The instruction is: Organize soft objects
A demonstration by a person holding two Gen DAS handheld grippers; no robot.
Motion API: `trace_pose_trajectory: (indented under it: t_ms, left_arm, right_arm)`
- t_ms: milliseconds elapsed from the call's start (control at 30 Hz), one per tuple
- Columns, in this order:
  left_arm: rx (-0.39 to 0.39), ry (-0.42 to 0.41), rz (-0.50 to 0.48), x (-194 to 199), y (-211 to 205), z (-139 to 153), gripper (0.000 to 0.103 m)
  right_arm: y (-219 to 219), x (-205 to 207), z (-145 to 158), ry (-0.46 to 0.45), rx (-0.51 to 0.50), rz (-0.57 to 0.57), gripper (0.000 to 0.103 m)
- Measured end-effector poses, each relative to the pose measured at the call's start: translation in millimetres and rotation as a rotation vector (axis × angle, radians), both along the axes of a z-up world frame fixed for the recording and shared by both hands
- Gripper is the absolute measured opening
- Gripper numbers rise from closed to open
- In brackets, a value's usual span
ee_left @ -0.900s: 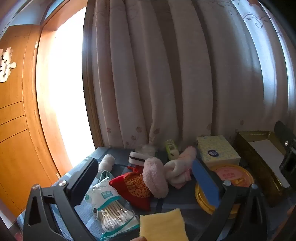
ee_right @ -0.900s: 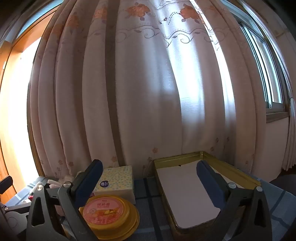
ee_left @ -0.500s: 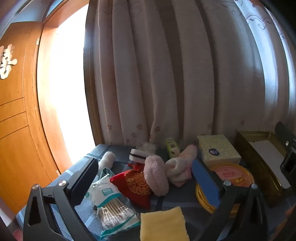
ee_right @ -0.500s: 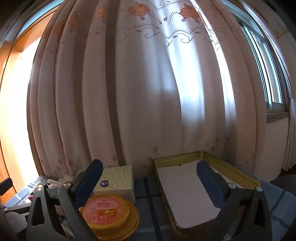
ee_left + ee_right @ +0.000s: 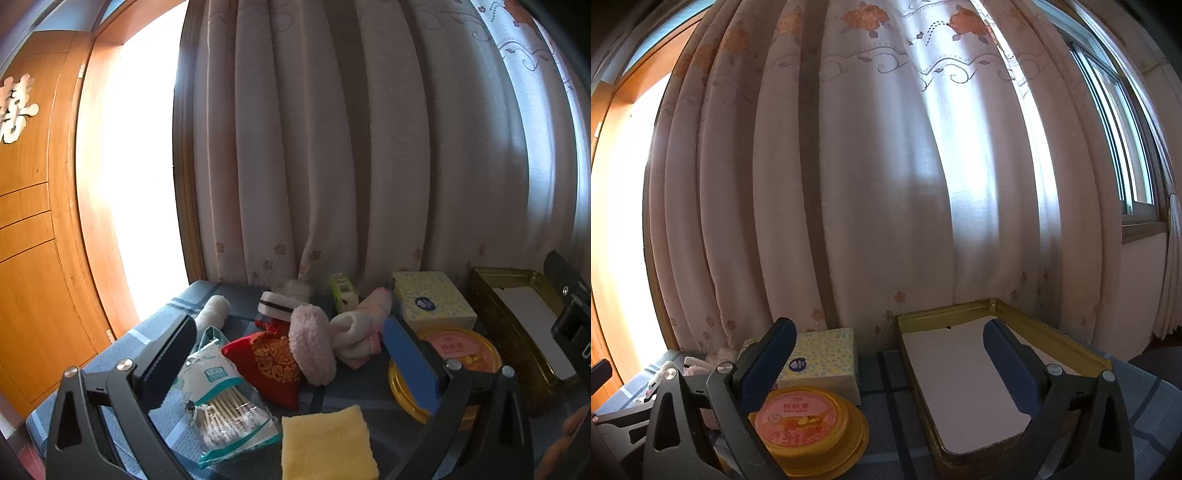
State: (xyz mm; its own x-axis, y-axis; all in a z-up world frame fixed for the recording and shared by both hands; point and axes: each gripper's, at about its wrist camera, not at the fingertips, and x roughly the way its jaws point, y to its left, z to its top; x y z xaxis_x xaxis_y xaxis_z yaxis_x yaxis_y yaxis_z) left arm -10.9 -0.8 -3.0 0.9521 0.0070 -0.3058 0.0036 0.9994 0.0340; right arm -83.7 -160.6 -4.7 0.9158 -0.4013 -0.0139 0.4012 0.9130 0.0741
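left wrist view: our left hand-held gripper [image 5: 291,350] hangs above the worktop [image 5: 155,325], jaws spread wide, nothing between the pads. under and ahead of it the soft things lie in a loose heap on the blue plaid cloth: a yellow sponge [image 5: 327,445] nearest us, a bag of cotton swabs [image 5: 221,395] to its left, a red pouch [image 5: 267,363] touching a pink puff [image 5: 312,349], then a rolled towel [image 5: 360,332] just beside the puff. a striped sponge [image 5: 277,305] and a white roll [image 5: 214,312] sit further back, near the curtain [image 5: 332,147]. to the right, a tissue pack [image 5: 432,301] stands behind a yellow tub [image 5: 465,350]; a gold tin [image 5: 491,295] lies beyond, at the right edge.

right wrist view: our right hand-held gripper [image 5: 890,358] is released too, jaws wide apart, empty, held roughly level. the gold tin [image 5: 1049,325] sits on the right, lined with a white sheet [image 5: 960,376], nothing soft in it. the yellow tub [image 5: 812,432] is low on the left, the tissue pack [image 5: 823,358] just behind it and touching. the soft heap shows only as a sliver at the far left edge.
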Motion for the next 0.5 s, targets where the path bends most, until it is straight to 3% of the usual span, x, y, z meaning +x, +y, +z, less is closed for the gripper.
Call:
trace_pose_trajectory:
  t_ms: [500]
  left_arm:
    - [-0.020,0.015,0.007,-1.9,5.5,2.4,0.102]
  right_arm:
    - [-0.9,2.5,-0.1,0.008,0.009,0.024,0.102]
